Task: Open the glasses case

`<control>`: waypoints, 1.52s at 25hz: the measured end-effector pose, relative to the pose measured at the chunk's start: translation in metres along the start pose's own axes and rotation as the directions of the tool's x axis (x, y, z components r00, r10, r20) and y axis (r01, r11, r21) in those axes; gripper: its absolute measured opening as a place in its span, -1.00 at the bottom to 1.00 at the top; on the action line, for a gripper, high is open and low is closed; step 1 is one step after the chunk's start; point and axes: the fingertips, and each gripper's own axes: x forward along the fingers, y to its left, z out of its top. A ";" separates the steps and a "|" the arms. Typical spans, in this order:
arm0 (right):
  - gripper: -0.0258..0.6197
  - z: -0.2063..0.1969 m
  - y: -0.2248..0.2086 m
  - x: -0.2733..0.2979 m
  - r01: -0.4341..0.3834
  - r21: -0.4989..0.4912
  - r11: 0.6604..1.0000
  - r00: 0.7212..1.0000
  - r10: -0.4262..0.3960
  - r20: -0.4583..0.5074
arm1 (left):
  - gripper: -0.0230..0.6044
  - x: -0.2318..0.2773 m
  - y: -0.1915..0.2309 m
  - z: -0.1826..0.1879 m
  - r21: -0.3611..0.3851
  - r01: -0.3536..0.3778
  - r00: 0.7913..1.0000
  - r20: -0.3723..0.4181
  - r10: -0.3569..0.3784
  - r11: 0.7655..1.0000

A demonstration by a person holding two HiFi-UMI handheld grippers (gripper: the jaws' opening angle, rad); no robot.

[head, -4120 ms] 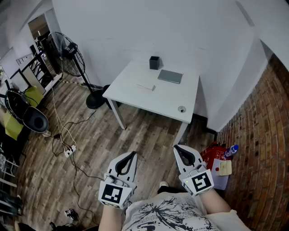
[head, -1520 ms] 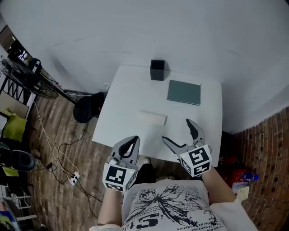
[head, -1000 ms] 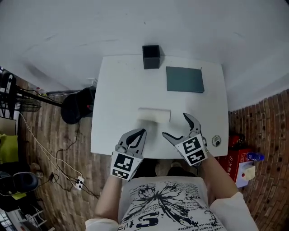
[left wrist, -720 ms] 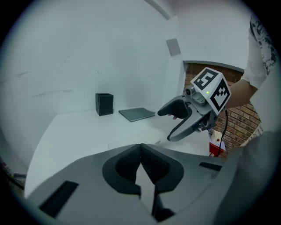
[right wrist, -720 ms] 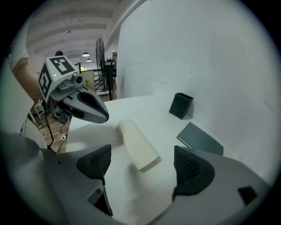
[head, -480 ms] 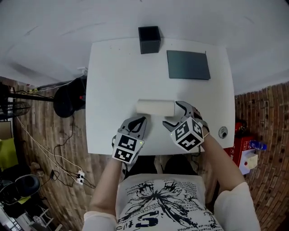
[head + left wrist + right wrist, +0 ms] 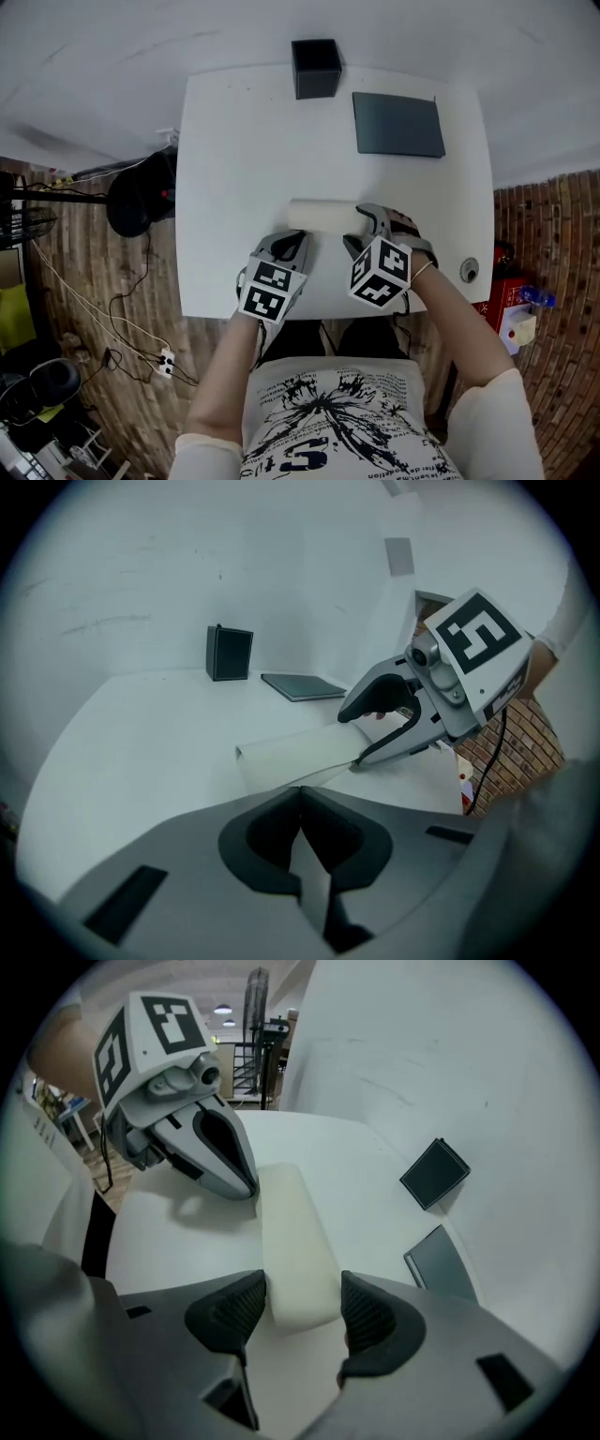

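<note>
The glasses case (image 7: 322,216) is a pale cream oblong lying flat near the front of the white table (image 7: 234,141). My right gripper (image 7: 360,228) points steeply down over the case's right end. In the right gripper view its jaws straddle that end of the case (image 7: 298,1241) and are closing; one pad touches it, and a thin gap shows at the other. My left gripper (image 7: 292,243) hovers just in front of the case's left half, jaws shut and empty. The left gripper view shows the case (image 7: 291,754) just beyond its closed tips (image 7: 300,794), with the right gripper (image 7: 370,733) at the far end.
A black box (image 7: 315,67) stands at the table's back edge and a flat dark grey pad (image 7: 397,124) lies to its right. A round grommet (image 7: 468,270) sits near the front right corner. A fan base (image 7: 131,199) and cables (image 7: 122,319) are on the floor at left.
Both grippers came down towards the table. The right one tipped downward over the case's right end and its jaws narrowed. The left one stayed shut.
</note>
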 end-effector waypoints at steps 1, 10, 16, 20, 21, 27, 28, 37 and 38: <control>-0.09 0.000 -0.001 0.001 0.012 -0.020 1.000 1.000 -0.012 -0.008 | -0.88 0.001 0.001 -0.001 -0.012 0.000 1.000 -0.002 0.000 1.000; -0.12 0.000 0.001 0.001 0.031 -0.061 0.998 0.999 -0.032 -0.020 | -0.88 0.002 0.003 -0.003 -0.048 0.018 1.000 -0.017 -0.019 0.999; -0.27 0.006 0.002 -0.004 0.025 -0.090 0.996 1.000 -0.027 -0.016 | -0.88 0.001 0.004 -0.002 -0.045 0.033 0.999 -0.021 -0.034 0.998; -0.40 0.010 -0.002 -0.009 0.000 -0.059 0.998 1.000 0.000 -0.002 | -0.88 0.001 0.004 -0.003 -0.050 0.040 0.999 -0.024 -0.041 0.998; -0.44 0.011 -0.002 -0.010 -0.004 -0.056 0.998 1.000 0.004 0.002 | -0.88 0.001 0.004 -0.003 -0.051 0.042 0.999 -0.025 -0.043 0.998; -0.56 0.016 -0.009 -0.015 -0.019 -0.071 0.997 1.000 0.020 0.006 | -0.88 0.001 0.004 -0.002 -0.054 0.045 0.999 -0.026 -0.046 0.998; -0.59 0.018 -0.011 -0.016 -0.016 -0.071 0.997 1.000 0.017 0.011 | -0.88 0.000 0.004 -0.002 -0.053 0.043 0.999 -0.026 -0.045 0.998; -0.77 0.029 -0.040 -0.015 0.034 -0.082 0.996 0.999 -0.031 0.034 | -0.88 0.000 0.004 -0.001 -0.061 0.051 0.998 -0.029 -0.052 0.997; -0.77 0.029 -0.043 -0.014 0.038 -0.080 0.996 0.999 -0.035 0.035 | -0.88 0.000 0.003 -0.001 -0.063 0.053 0.998 -0.029 -0.055 0.997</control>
